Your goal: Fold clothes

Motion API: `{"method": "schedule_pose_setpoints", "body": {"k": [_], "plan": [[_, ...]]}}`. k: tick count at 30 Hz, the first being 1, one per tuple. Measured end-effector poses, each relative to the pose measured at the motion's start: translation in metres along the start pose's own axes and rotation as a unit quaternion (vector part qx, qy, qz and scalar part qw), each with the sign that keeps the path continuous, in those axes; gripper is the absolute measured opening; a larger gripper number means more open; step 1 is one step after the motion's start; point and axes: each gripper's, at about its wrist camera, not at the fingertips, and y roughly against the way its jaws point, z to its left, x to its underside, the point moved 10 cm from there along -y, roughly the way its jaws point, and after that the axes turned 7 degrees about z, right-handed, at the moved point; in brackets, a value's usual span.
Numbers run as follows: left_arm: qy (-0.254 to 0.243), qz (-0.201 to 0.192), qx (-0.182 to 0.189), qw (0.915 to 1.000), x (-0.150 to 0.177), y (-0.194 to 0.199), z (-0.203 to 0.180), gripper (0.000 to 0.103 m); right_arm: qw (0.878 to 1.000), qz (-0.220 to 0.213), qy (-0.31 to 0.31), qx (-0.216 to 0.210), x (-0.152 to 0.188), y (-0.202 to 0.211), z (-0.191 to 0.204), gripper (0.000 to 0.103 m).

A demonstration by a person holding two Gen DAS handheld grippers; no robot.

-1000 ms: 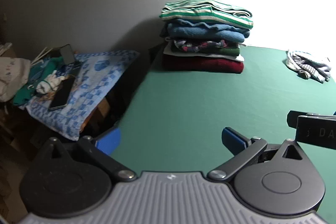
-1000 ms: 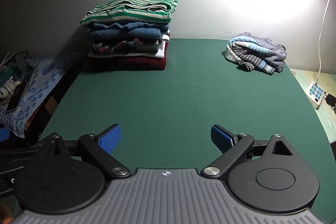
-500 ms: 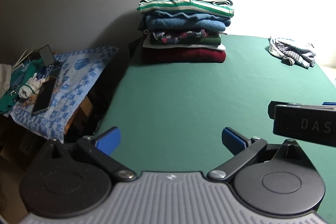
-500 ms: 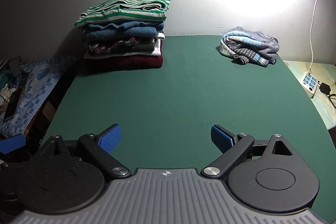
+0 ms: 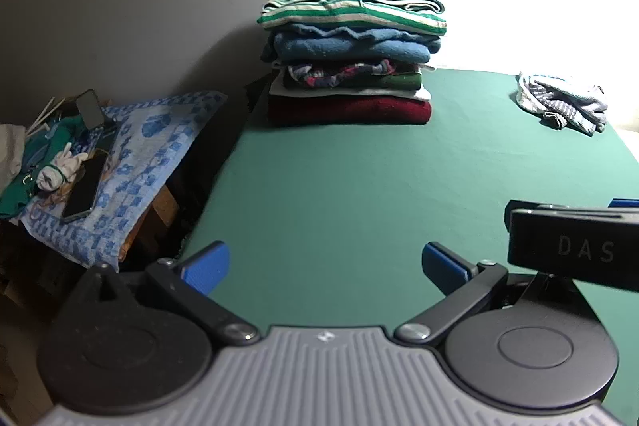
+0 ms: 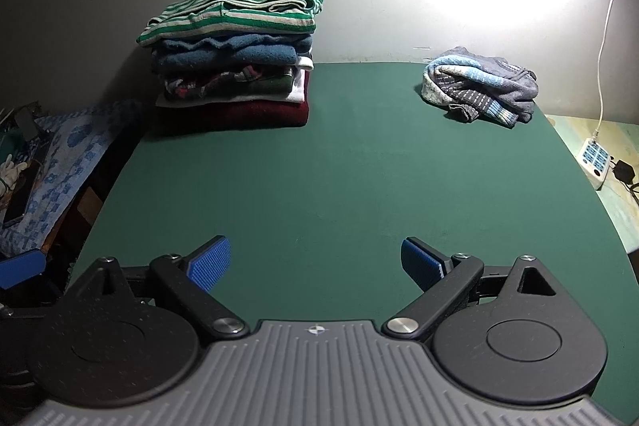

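While crumpled at the table's far right corner, grey-and-blue striped sweater (image 6: 479,86) waiting unfolded, well apart from stack of 5 or so folded garments (image 6: 235,58) at far left. Green table (image 6: 339,166) bare between. Right gripper (image 6: 315,262) and left gripper (image 5: 325,264) both spread, holding nothing. Step in hand, probably: fetching next garment. Next move: reaching far right, pinching sweater, dragging to centre.

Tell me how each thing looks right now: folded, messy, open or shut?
Stack: folded, piled neatly against the wall.
Sweater: crumpled, not folded yet.
Left gripper: open, holding nothing.
Right gripper: open, holding nothing.
Table: bare in the middle.
Phone: lying flat on the blue cloth.
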Motion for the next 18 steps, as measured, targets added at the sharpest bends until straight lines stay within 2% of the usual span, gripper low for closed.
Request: {"method": "schedule_pose_setpoints", "body": {"k": [18], "plan": [[0.006,0.016,-0.003,0.9999,0.0038,-0.0061,0.0052,0.102,1.000,0.013,0.001,-0.005,0.0024,-0.0084,0.0064,0.094]]}}
